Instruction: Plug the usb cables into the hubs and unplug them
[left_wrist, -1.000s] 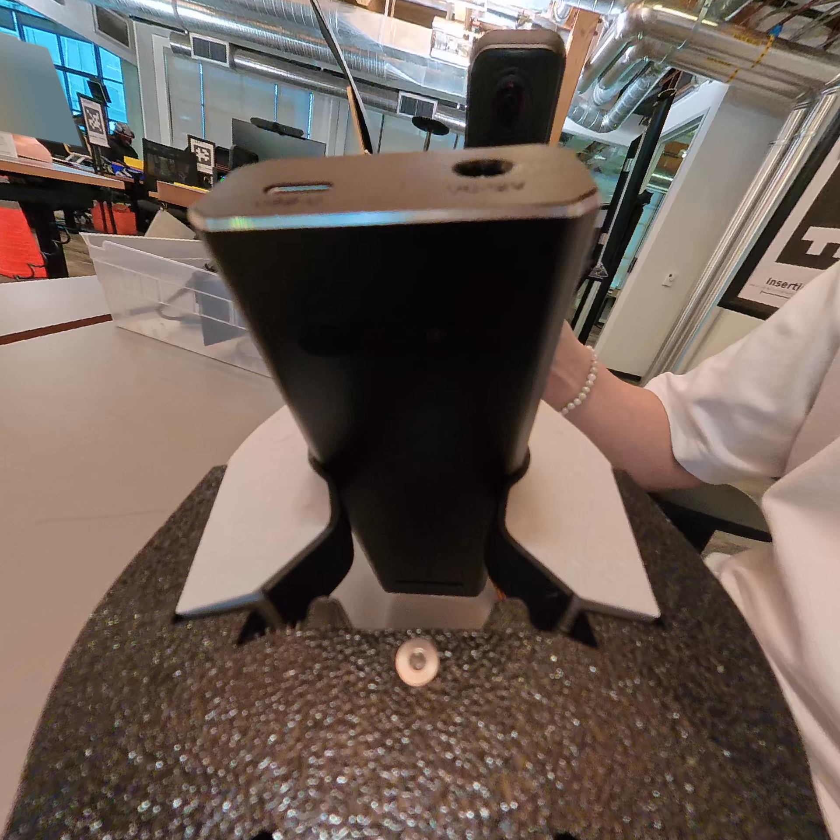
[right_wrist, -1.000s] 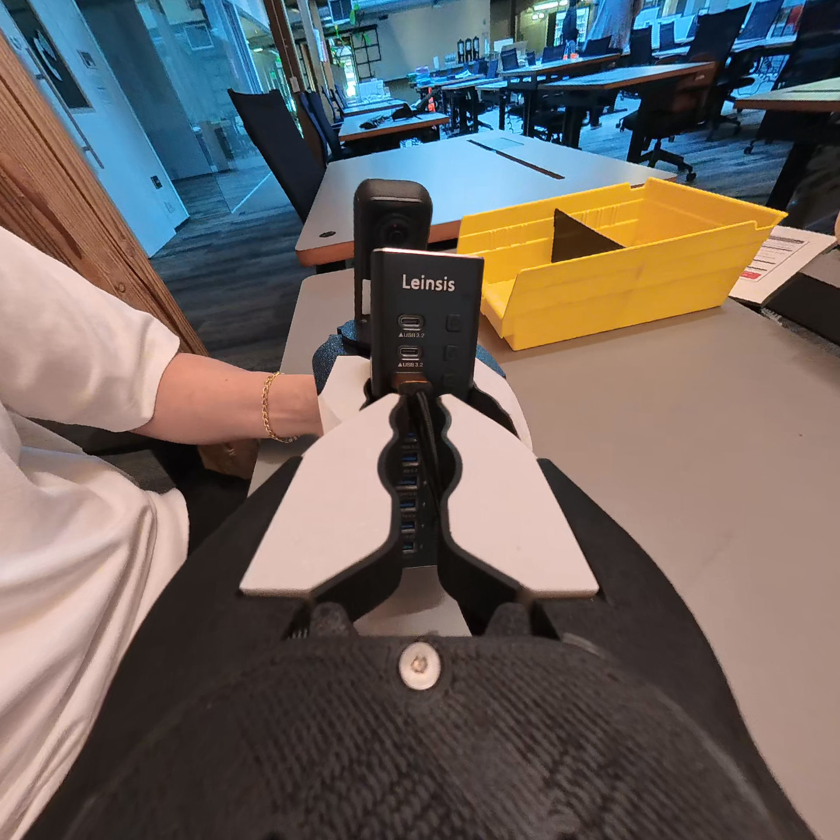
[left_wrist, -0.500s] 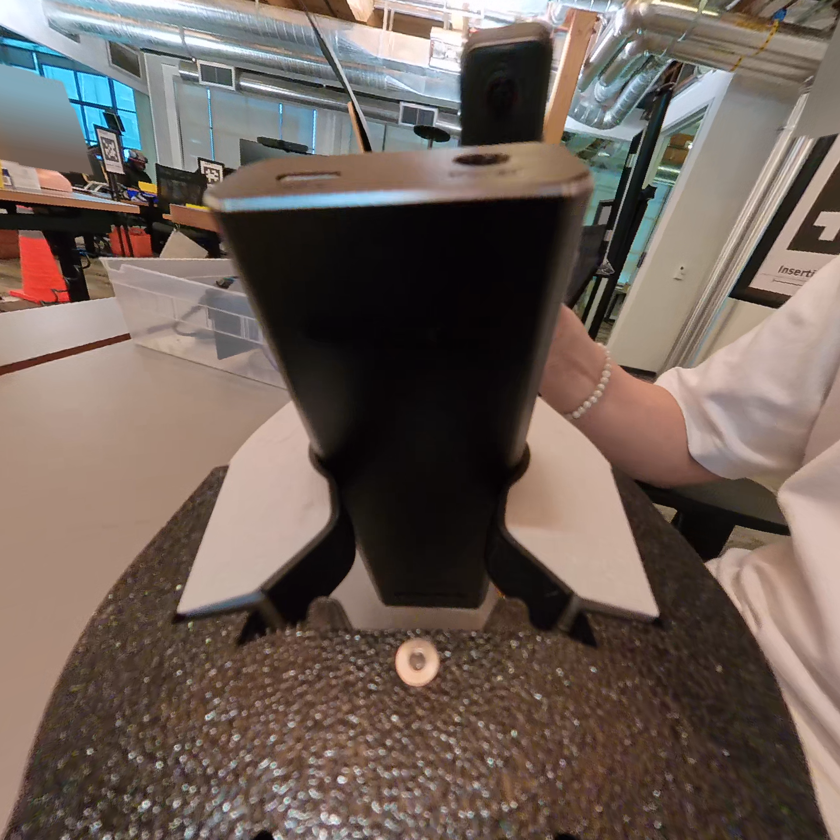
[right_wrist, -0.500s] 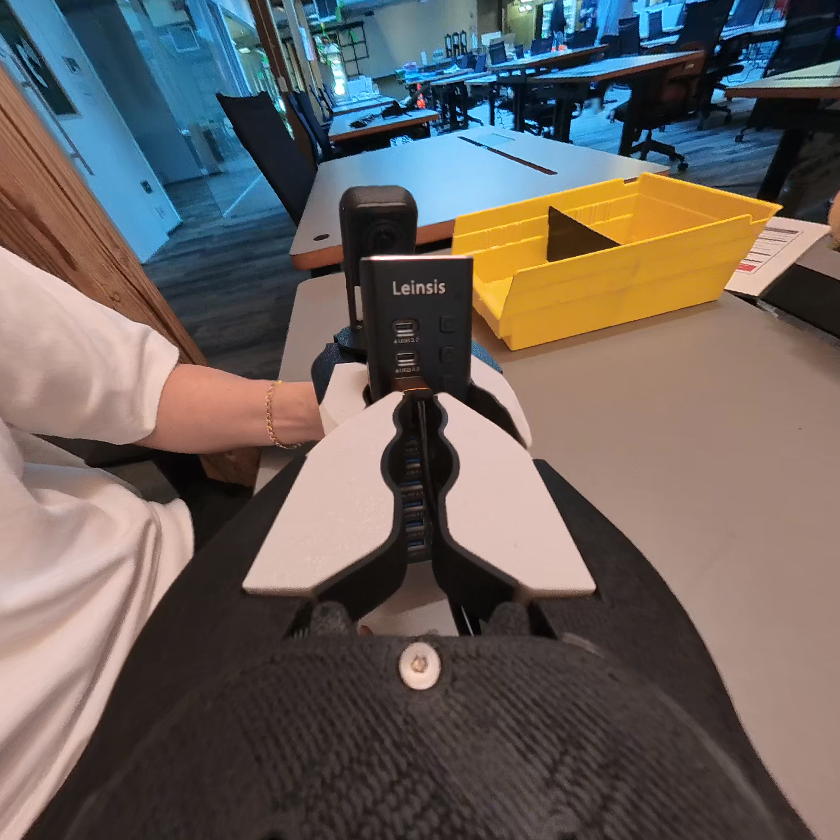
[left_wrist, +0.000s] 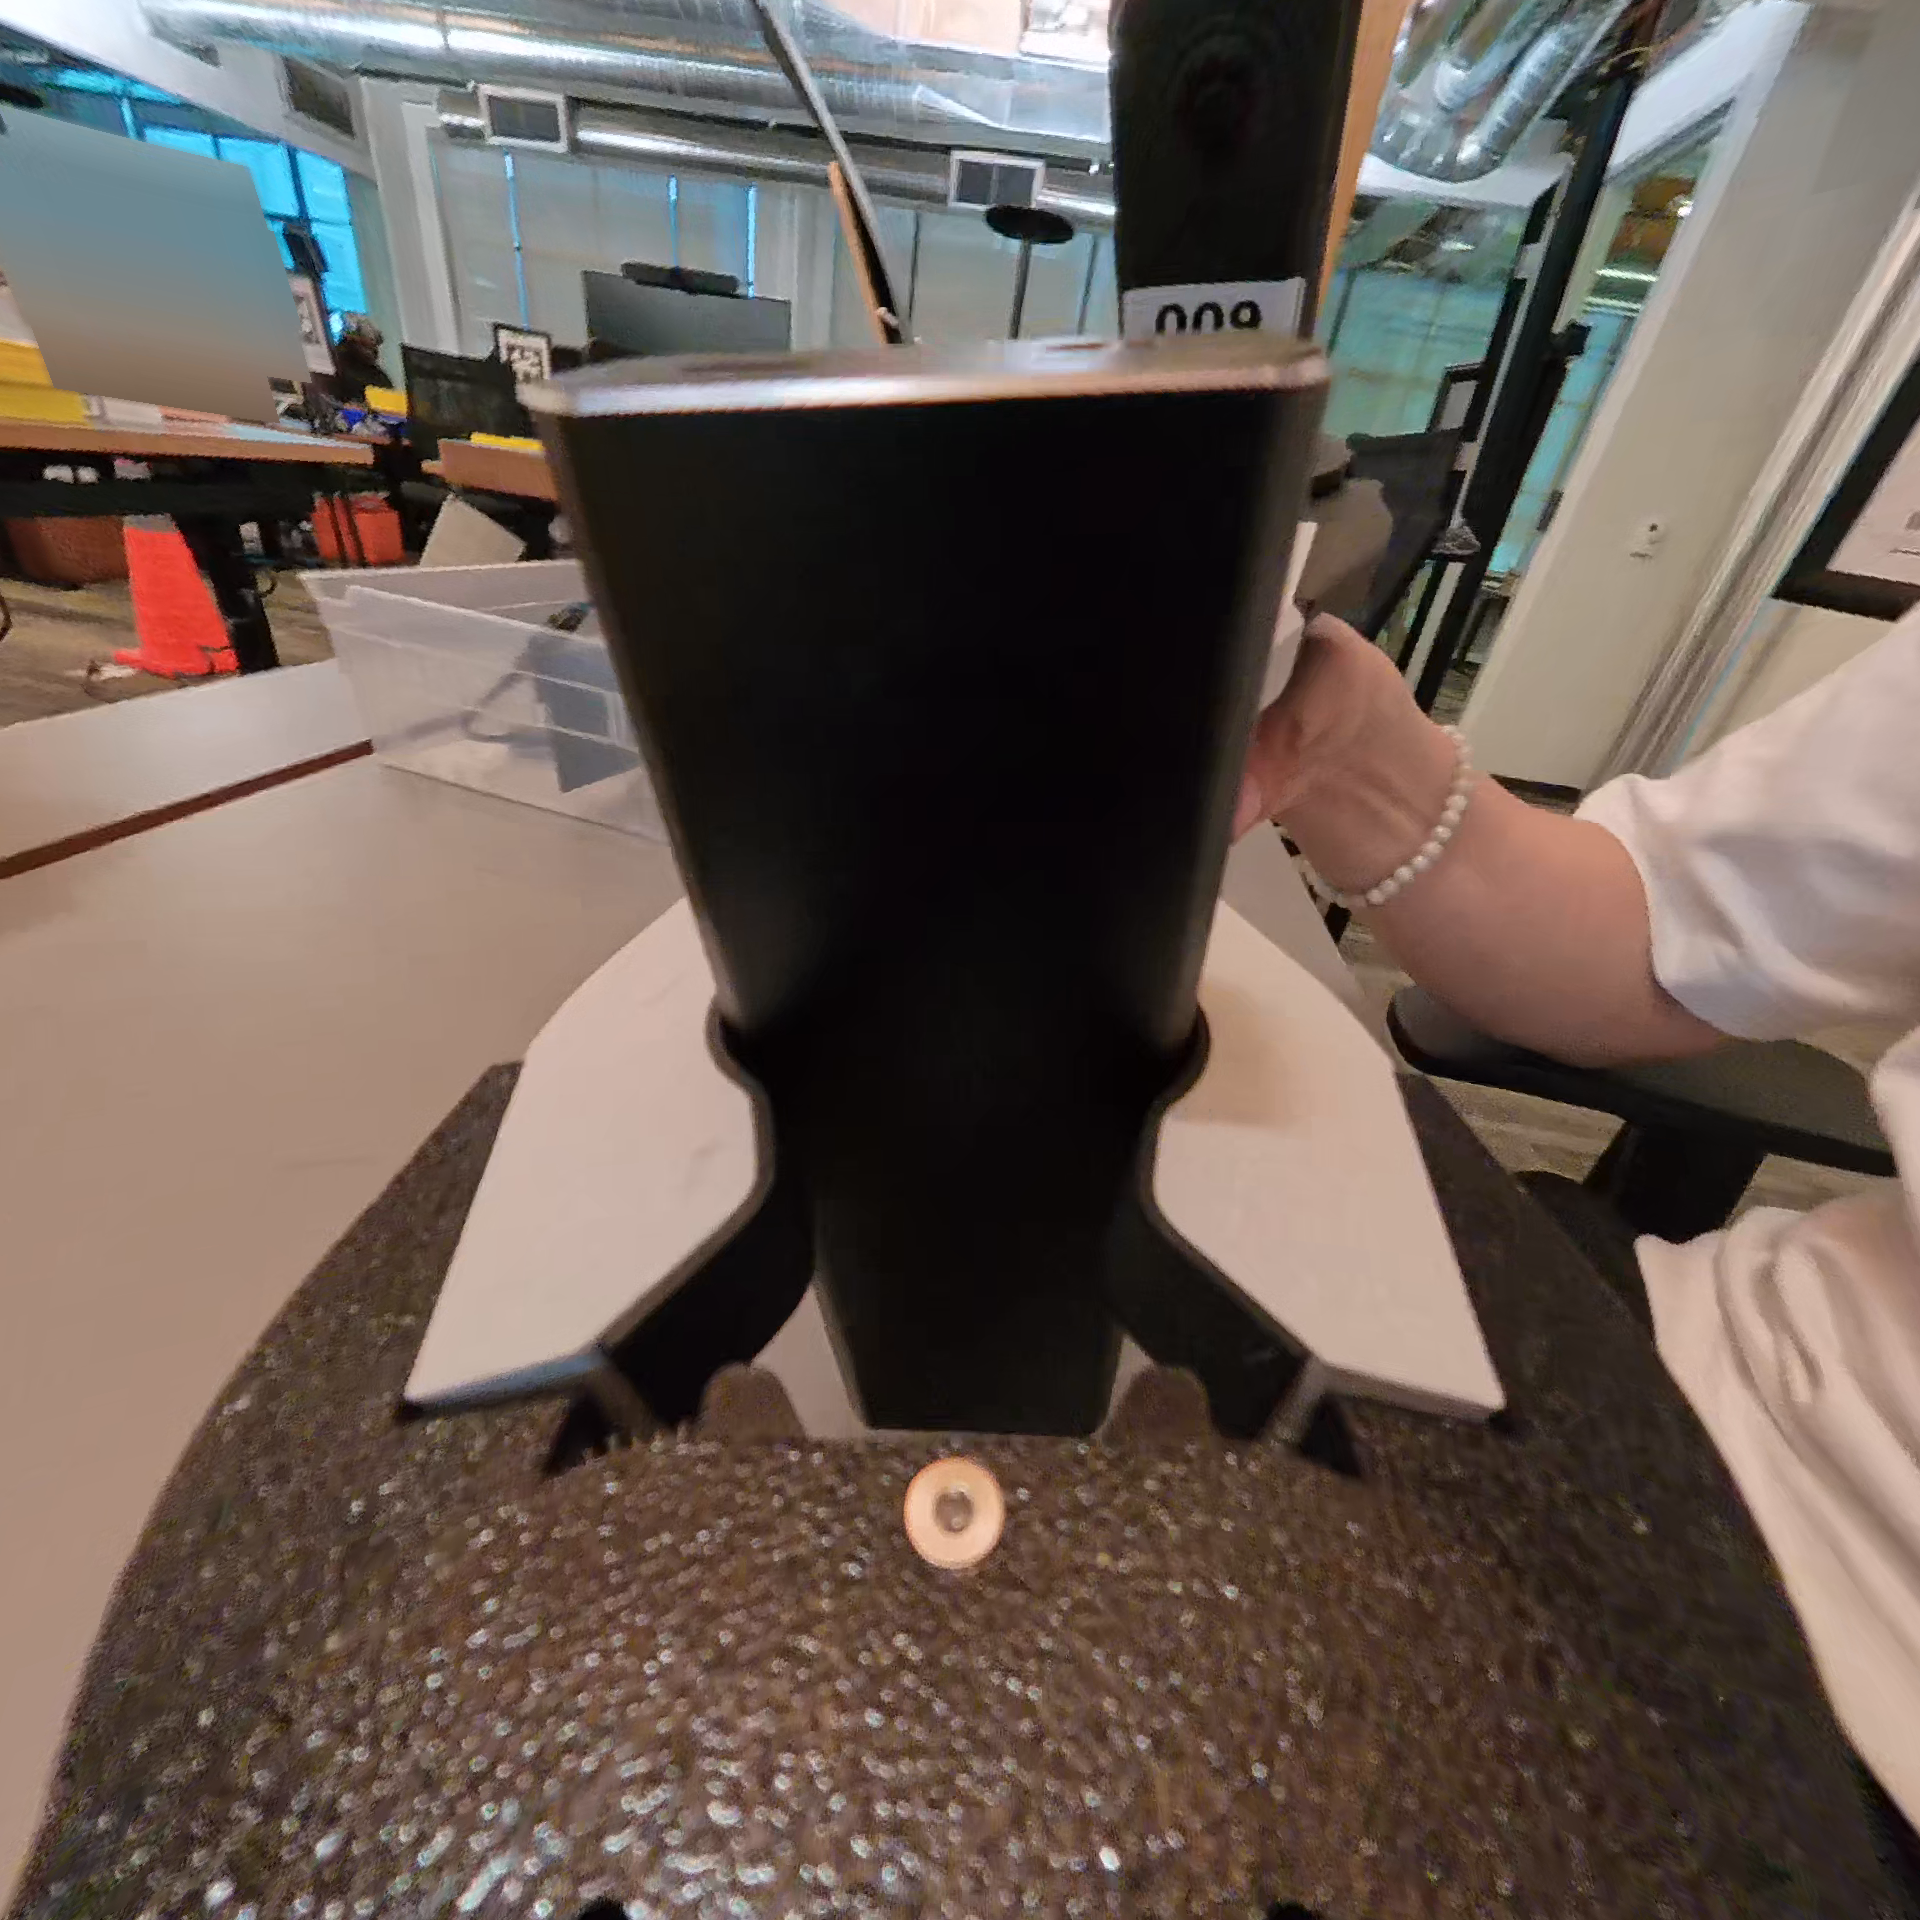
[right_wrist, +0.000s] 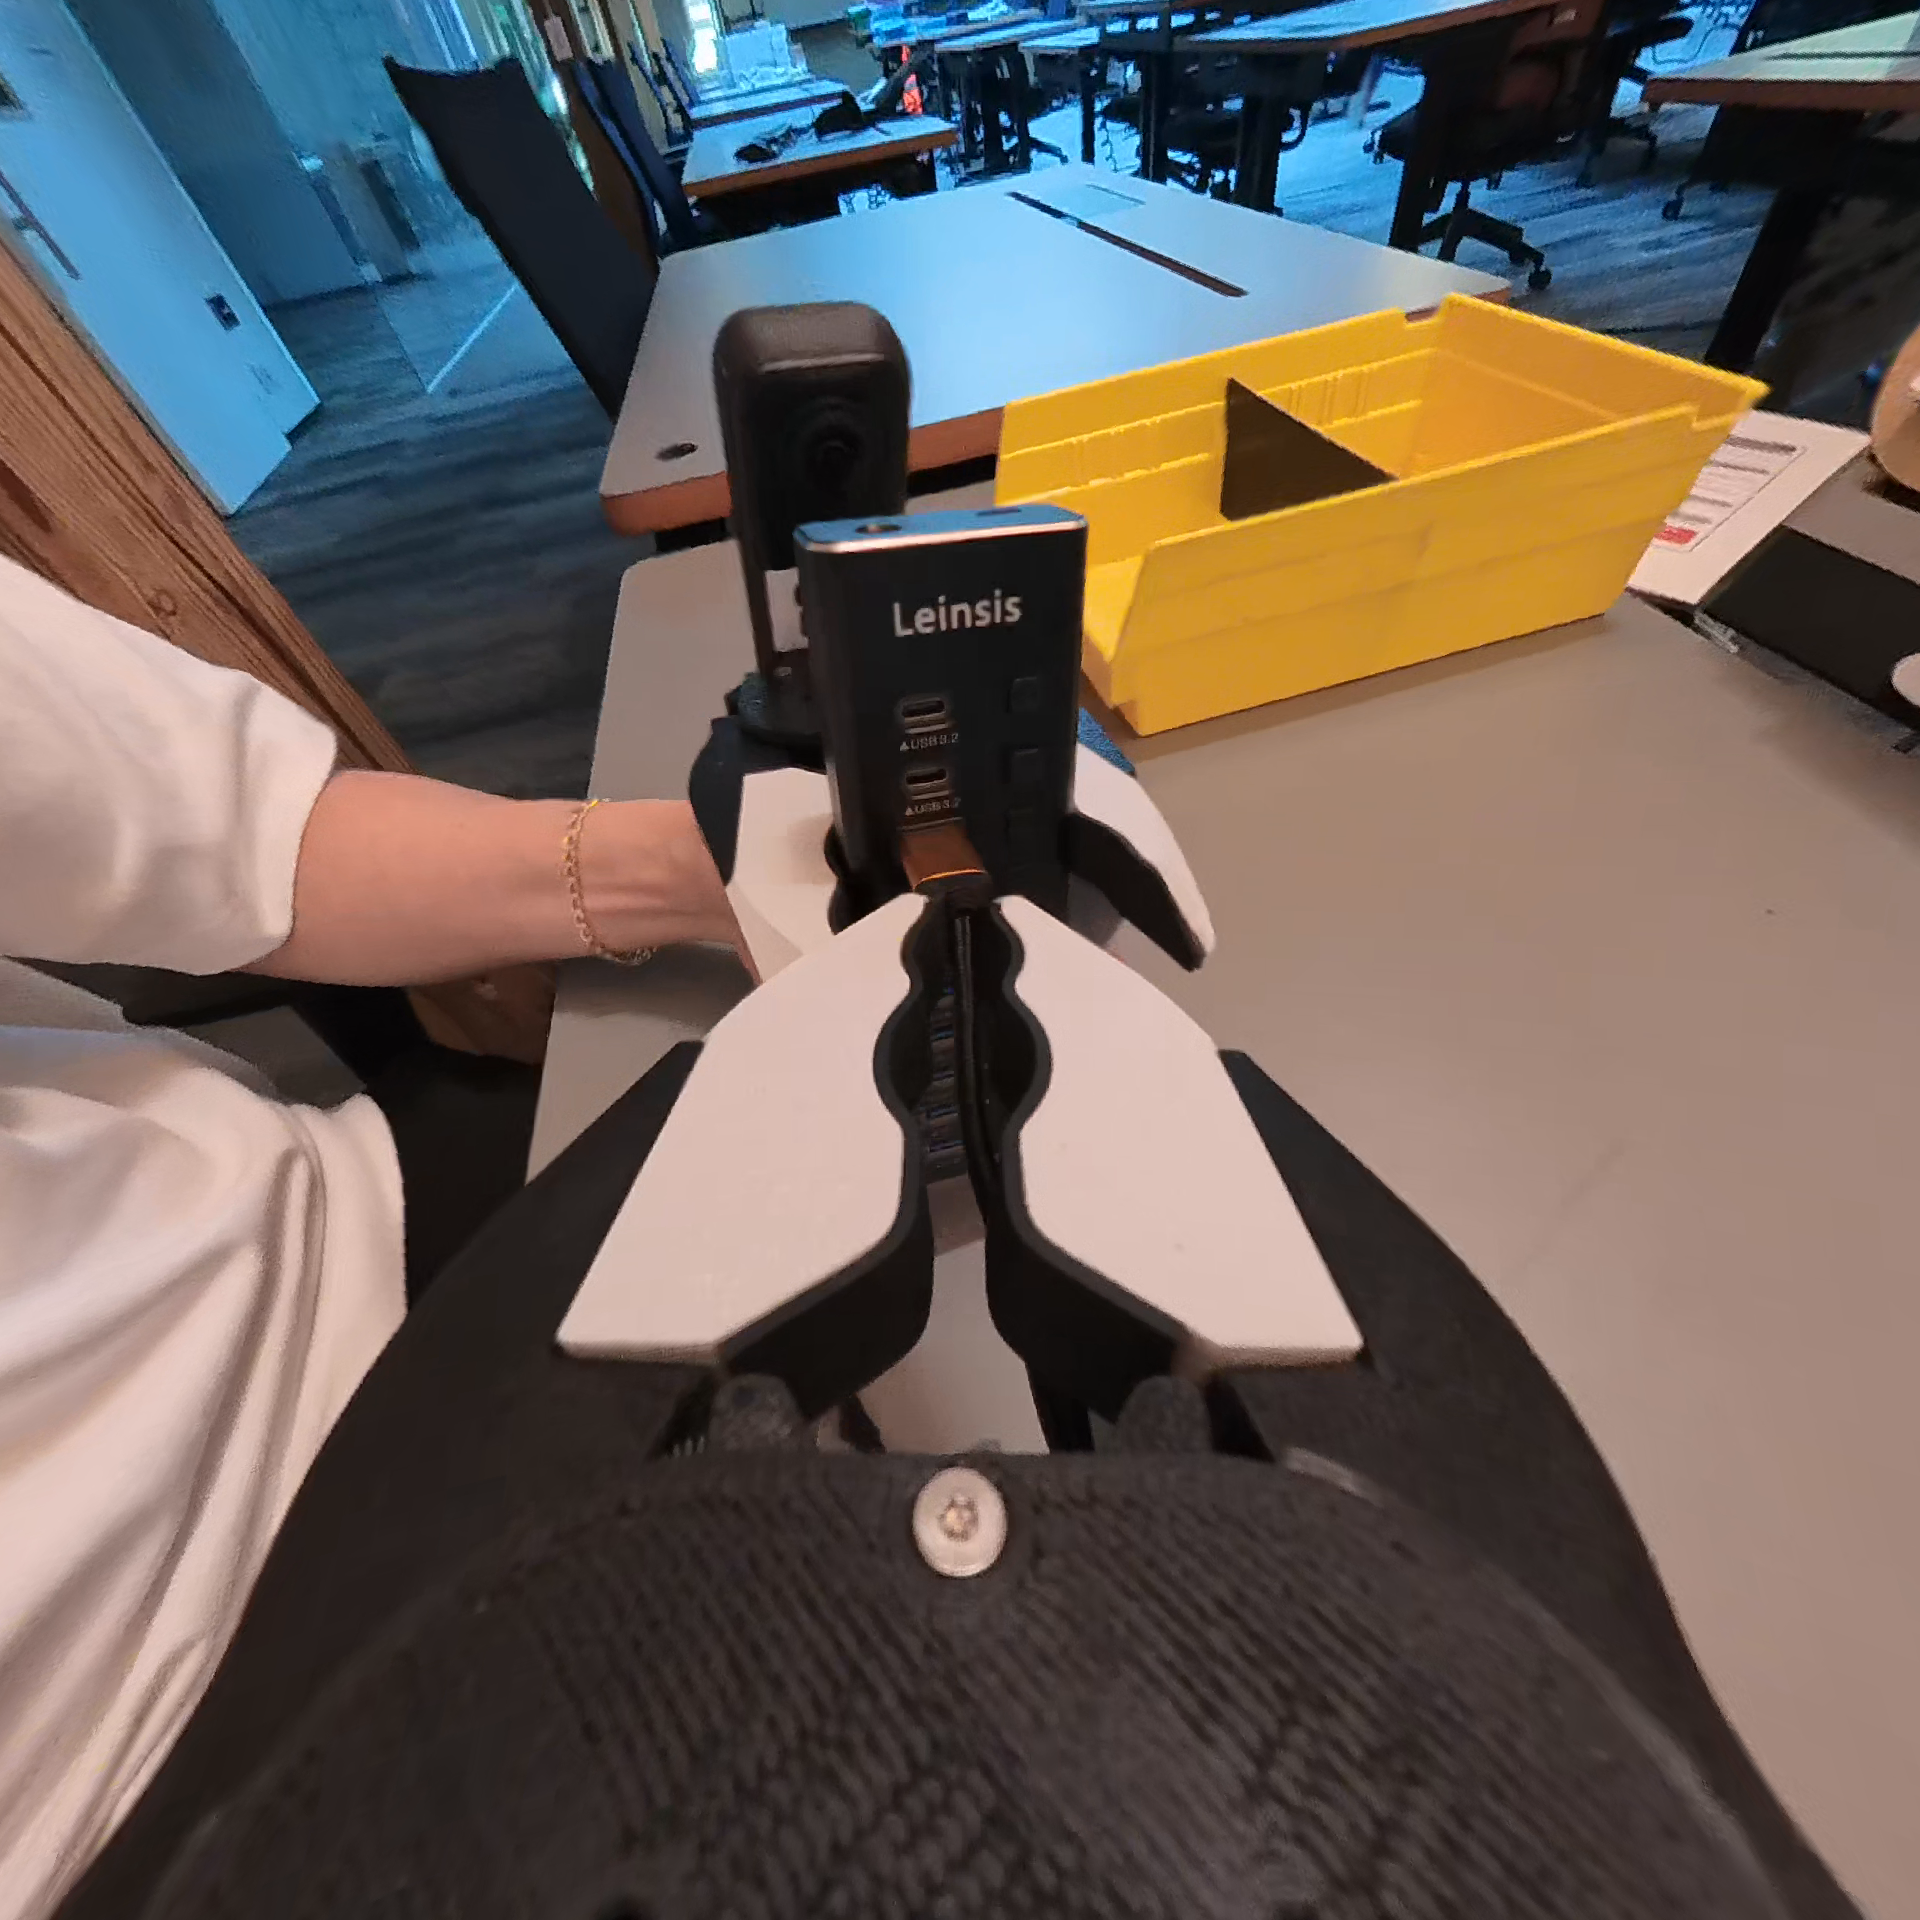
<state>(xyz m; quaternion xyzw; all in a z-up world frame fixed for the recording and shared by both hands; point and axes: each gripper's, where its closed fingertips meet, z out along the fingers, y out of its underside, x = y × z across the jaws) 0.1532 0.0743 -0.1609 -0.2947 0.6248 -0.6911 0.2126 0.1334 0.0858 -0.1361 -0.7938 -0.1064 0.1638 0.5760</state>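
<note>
A: Since a second ago the USB hub (right_wrist: 940, 707) tips its top end toward the right wrist camera; its top face, edge-on then, now shows. In the left wrist view the hub's black back (left_wrist: 925, 831) fills more of the frame.

B: Left tongs (left_wrist: 956, 1039)?

A: Clamped on the hub's lower body, one finger on each side, holding it upright above the grey table (right_wrist: 1455, 987).

B: Right tongs (right_wrist: 961, 914)?

A: Drawn narrow around the black USB cable (right_wrist: 971, 1039), just behind its orange-tinted plug (right_wrist: 940, 868). The plug meets the hub face below the two small oval ports. How deep it sits I cannot tell.

B: Risks?

A: My judgement: the grip is on the cord, not the plug shell, so a pull may slip along the cord or strain its joint. If the hub keeps tilting while the plug is partly in, the plug may bind or bend in its port. The hub could also pivot between the left fingers under push.

B: Surroundings?

A: Yellow bin (right_wrist: 1351, 582) well behind, apart.
</note>
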